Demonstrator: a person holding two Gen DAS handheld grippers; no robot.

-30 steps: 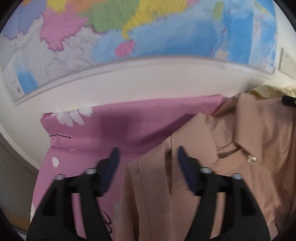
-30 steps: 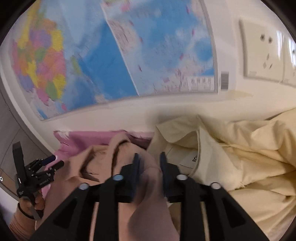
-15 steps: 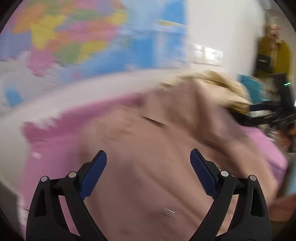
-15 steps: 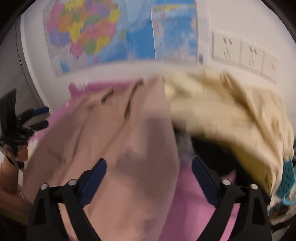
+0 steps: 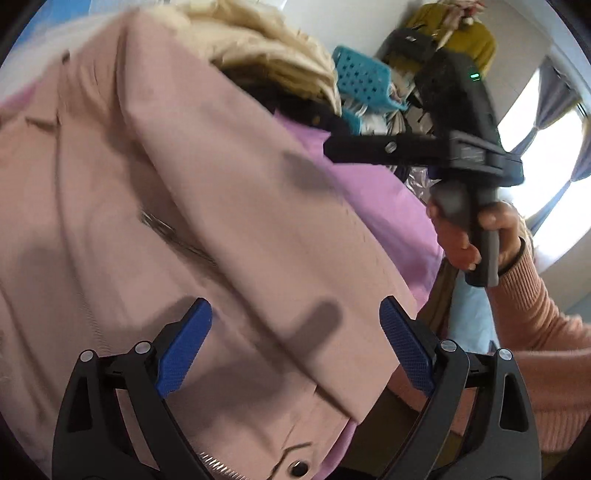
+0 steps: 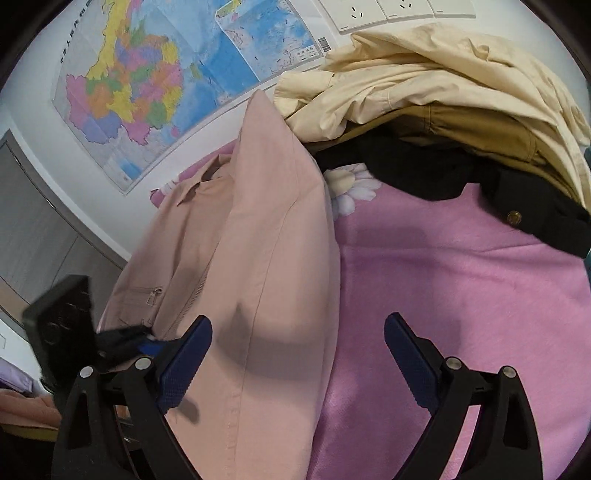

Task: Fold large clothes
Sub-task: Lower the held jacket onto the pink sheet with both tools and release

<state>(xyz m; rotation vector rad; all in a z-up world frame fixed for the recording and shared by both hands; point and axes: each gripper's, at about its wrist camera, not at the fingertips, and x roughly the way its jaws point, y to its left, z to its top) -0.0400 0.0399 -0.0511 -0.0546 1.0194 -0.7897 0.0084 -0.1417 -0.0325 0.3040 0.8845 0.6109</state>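
A dusty-pink zip jacket [image 5: 166, 206] lies on a pink flowered sheet [image 5: 373, 192], one side folded over its front. It also shows in the right wrist view [image 6: 258, 251], its collar toward the wall. My left gripper [image 5: 295, 347] is open and empty above the jacket's lower part. My right gripper [image 6: 299, 358] is open and empty, over the jacket's folded edge and the sheet [image 6: 461, 295]. The right gripper's body [image 5: 461, 147] shows in the left wrist view, held by a hand.
A heap of other clothes lies at the far right: a cream jacket [image 6: 424, 74], a tan garment [image 6: 480, 129] and a black one [image 6: 443, 173]. A blue perforated basket [image 5: 365, 77] stands beyond. A wall map [image 6: 166, 81] and sockets [image 6: 388, 11] are behind.
My right gripper let go of the pink jacket and opened. Both grippers pulled back from the collar end toward the jacket's lower part; the left one swung right. The jacket's side now lies folded over.
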